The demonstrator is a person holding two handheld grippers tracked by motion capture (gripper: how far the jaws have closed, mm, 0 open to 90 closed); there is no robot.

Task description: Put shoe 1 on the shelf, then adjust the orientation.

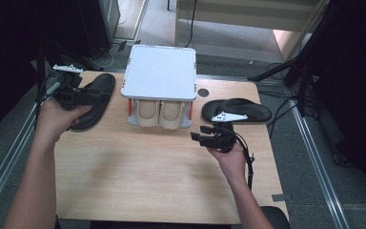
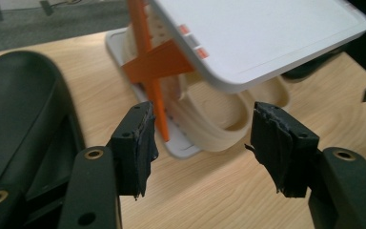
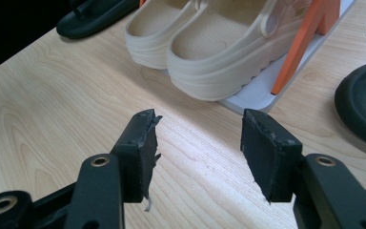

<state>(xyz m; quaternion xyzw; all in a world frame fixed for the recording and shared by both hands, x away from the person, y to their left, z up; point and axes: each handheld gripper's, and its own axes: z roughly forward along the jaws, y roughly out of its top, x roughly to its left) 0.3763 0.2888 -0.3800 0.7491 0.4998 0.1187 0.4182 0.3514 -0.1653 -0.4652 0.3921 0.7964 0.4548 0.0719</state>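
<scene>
**Two open hand-held grippers flank a shoe rack on the tabletop**

Nearest on the wooden tabletop (image 1: 138, 167), the right hand-held gripper (image 1: 201, 134) hangs just above the bare wood at centre right. Its jaws stand wide apart with nothing between them, and its own view has them pointing at the heels of the beige clogs (image 3: 209, 43). Just beyond it on the right lies a black sandal (image 1: 240, 110), sole down, with its length running left to right.

On the left, the left hand-held gripper (image 1: 88, 95) hovers over the second black sandal (image 1: 97, 98), which lies lengthwise near to far beside the rack. In its own view its jaws are also spread wide and grip nothing, with the sandal (image 2: 24, 124) to their left.

Between the two sandals stands a small white shoe rack (image 1: 159, 71) with orange side braces. The clogs sit side by side on its lower level, heels toward the near edge. Its flat white top shelf is bare.
</scene>
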